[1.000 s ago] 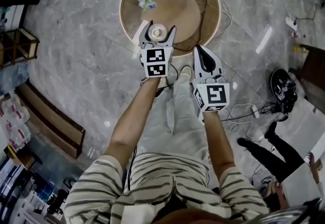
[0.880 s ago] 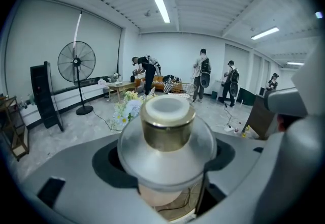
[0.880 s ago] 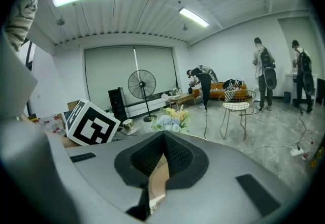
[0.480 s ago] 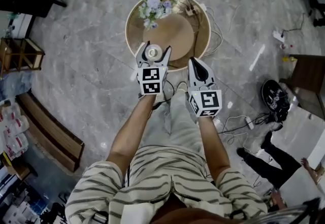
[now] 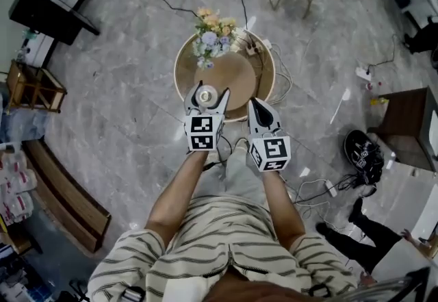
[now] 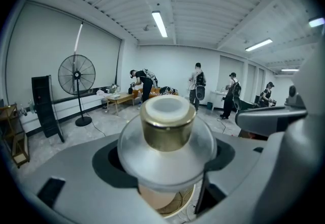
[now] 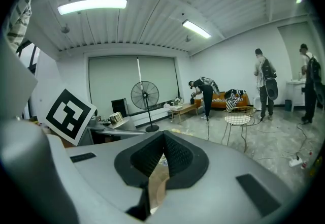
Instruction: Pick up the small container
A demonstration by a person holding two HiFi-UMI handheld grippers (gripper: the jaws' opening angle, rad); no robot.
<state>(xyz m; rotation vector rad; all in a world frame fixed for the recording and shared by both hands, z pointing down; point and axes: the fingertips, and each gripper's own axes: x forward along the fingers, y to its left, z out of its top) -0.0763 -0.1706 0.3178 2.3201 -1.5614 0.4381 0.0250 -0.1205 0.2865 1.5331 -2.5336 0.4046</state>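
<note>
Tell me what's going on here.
A person holds a gripper in each hand. The left gripper is clamped on the small container, a clear round jar with a gold cap, and holds it up above the near edge of the round table, which has flowers at its far side. The right gripper is shut and empty beside it.

Left tool (image 5: 209, 91) and small container (image 5: 206, 96) rose higher

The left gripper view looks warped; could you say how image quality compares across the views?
Left gripper view: strong fisheye, dark corners, the small container looms large up close. Right gripper view: same fisheye, ceiling light glares. Head view: evenly lit, fairly sharp.
</note>
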